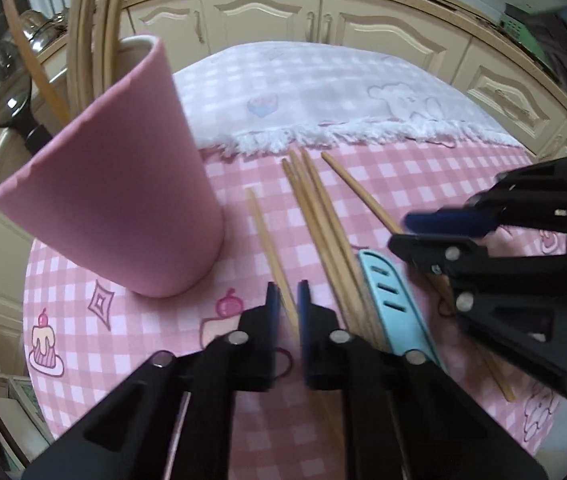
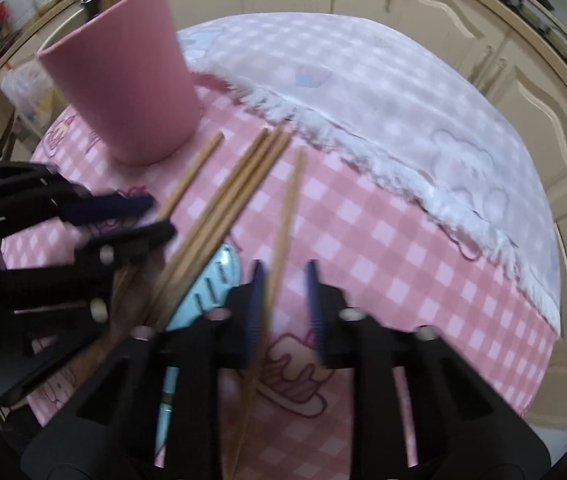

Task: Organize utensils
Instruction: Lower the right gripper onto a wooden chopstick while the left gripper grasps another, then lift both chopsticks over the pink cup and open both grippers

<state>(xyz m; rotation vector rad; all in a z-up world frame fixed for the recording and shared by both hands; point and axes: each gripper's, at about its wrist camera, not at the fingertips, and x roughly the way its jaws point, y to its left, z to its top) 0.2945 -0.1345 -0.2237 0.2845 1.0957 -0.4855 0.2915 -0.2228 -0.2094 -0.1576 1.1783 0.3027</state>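
On the tabletop (image 1: pixel 443 168), the left gripper (image 1: pixel 287 300) fingers pinch the nearest chopstick (image 1: pixel 261 232) to the pink cup (image 1: pixel 123 200), the right gripper (image 2: pixel 285 280) fingers the farthest chopstick (image 2: pixel 289 200)

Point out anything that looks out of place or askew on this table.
Several loose wooden chopsticks lie scattered at different angles on the pink checked tablecloth beside the tall pink cup, which already holds others. A light blue slotted utensil handle lies among them. The white fringed cloth sits skewed across the table.
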